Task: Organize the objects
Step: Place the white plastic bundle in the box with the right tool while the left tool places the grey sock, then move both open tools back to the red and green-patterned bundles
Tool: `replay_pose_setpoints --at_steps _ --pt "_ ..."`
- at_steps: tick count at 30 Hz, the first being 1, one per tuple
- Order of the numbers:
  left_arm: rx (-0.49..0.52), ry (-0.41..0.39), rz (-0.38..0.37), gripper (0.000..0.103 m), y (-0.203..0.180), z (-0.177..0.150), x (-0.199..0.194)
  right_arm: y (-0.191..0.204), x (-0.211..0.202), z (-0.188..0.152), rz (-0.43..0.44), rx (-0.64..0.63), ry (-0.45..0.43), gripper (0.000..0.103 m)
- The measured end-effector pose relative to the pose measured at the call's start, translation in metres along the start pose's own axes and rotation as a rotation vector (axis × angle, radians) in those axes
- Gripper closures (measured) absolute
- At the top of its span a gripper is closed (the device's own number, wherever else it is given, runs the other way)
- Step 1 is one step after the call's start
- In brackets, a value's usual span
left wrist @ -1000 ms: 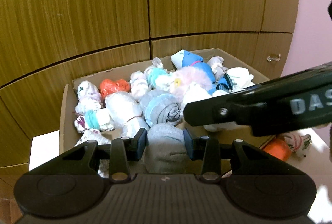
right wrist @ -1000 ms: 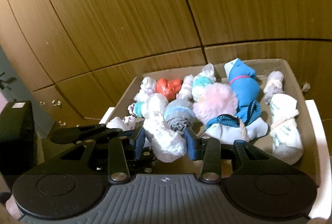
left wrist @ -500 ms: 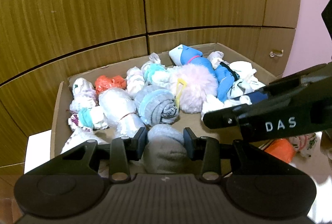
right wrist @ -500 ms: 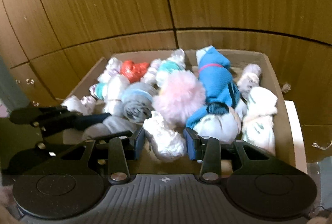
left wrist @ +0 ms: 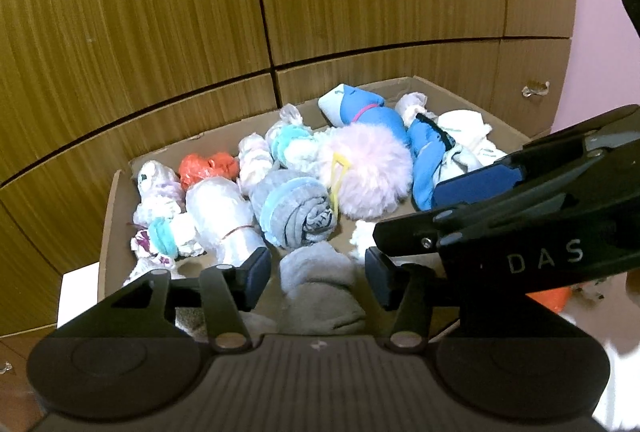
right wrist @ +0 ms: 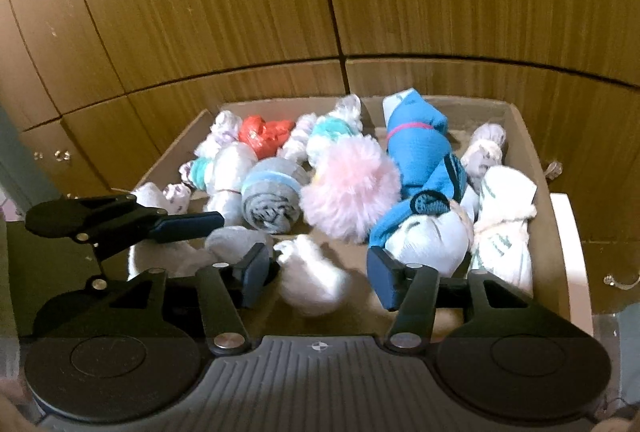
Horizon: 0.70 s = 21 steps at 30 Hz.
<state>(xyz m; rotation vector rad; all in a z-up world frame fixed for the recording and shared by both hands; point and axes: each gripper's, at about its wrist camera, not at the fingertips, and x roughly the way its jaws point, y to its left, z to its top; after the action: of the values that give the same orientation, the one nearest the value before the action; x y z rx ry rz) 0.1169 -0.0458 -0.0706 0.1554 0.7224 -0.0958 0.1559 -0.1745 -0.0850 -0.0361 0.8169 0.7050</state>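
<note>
The right gripper is lettered "DAS". Its jaws have just been opening; the white sock bundle sits loose between them, in the cardboard box. The left gripper has likewise just been opening around a grey sock roll. A pink fluffy ball and blue socks crowd behind, before wooden cabinet doors.

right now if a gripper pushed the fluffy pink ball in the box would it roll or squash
The fluffy pink ball looks soft, so it would probably squash first. Packed between the blue sock and grey roll, it likely barely rolls.
</note>
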Motion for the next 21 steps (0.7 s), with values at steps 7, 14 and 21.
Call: replay_pose_setpoints --at_steps 7,14,21 --pt "-0.011 -0.043 -0.017 0.042 -0.004 0.004 -0.018 0.007 -0.025 0.004 0.037 0.000 -0.052 0.036" --pt "-0.048 -0.077 -0.030 0.039 -0.014 0.006 -0.040 -0.003 -0.065 -0.003 0.048 0.017 -0.125 0.033" --pt "-0.115 -0.082 -0.032 0.037 -0.019 -0.009 -0.059 -0.018 -0.102 -0.027 0.009 0.028 -0.184 0.029"
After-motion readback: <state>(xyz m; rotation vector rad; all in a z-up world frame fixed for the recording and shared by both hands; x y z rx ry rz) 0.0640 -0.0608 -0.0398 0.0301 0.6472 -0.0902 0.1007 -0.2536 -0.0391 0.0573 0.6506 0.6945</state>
